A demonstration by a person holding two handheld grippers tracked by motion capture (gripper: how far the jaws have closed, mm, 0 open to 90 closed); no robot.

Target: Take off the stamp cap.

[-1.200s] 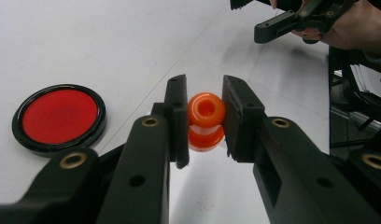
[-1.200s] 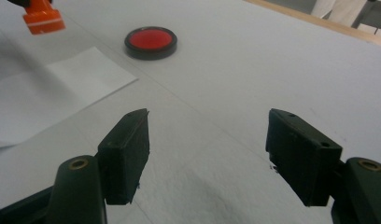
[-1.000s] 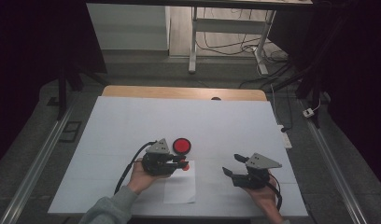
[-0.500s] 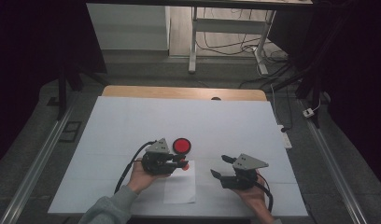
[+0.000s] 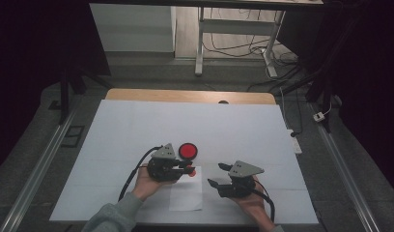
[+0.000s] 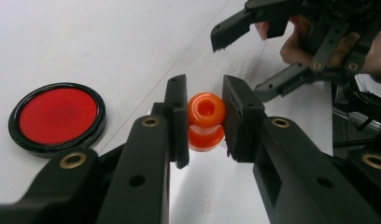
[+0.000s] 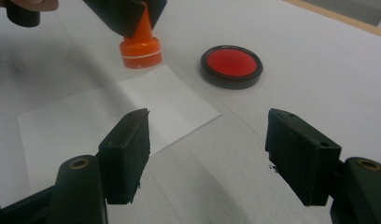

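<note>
An orange stamp (image 6: pixel 206 112) with a round knob stands upright between the jaws of my left gripper (image 6: pixel 205 121), which is shut on its neck. The stamp (image 7: pixel 141 44) hangs with its base down at the far corner of a white paper sheet (image 7: pixel 109 116); whether it touches the surface I cannot tell. A round red ink pad (image 5: pixel 188 151) with a black rim lies just beyond the left gripper (image 5: pixel 189 169). My right gripper (image 5: pixel 216 174) stands open to the right of the paper, jaws wide and pointing left at the stamp (image 5: pixel 191 170), with nothing between them.
A large white sheet (image 5: pixel 137 125) covers the wooden table. Its front edge runs just below the paper (image 5: pixel 185 195) and both hands. Cables trail from each gripper. A white desk frame (image 5: pixel 233 29) and floor cables stand beyond the table.
My right gripper has moved left, closer to the paper and the left gripper, with its jaws still wide. The left gripper and the stamp have stayed in place.
</note>
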